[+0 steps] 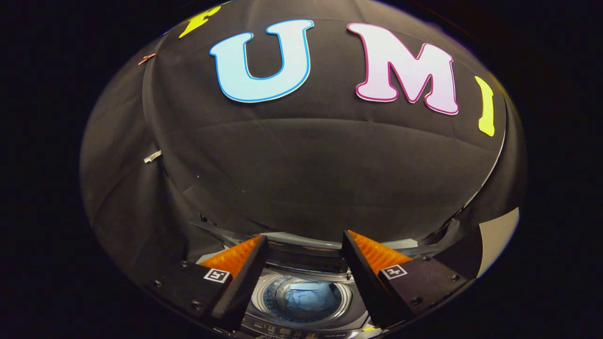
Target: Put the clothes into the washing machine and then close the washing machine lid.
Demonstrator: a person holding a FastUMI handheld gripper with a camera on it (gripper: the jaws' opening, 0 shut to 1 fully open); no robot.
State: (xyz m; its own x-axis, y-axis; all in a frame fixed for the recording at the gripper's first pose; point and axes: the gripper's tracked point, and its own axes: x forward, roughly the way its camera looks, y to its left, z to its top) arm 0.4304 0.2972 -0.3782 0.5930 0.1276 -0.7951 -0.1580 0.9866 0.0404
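A top-loading washing machine (301, 325) sits below me, seen between my two fingers. Its round drum opening faces up and a blue cloth (311, 297) lies inside the drum. The lid (301, 242) stands raised at the back of the machine, just beyond my fingertips. My gripper (304, 245) hangs above the machine, open, with nothing between its fingers.
The black cloth wall of the booth rises right behind the machine. A pale surface (497, 238) shows off to the right of the machine.
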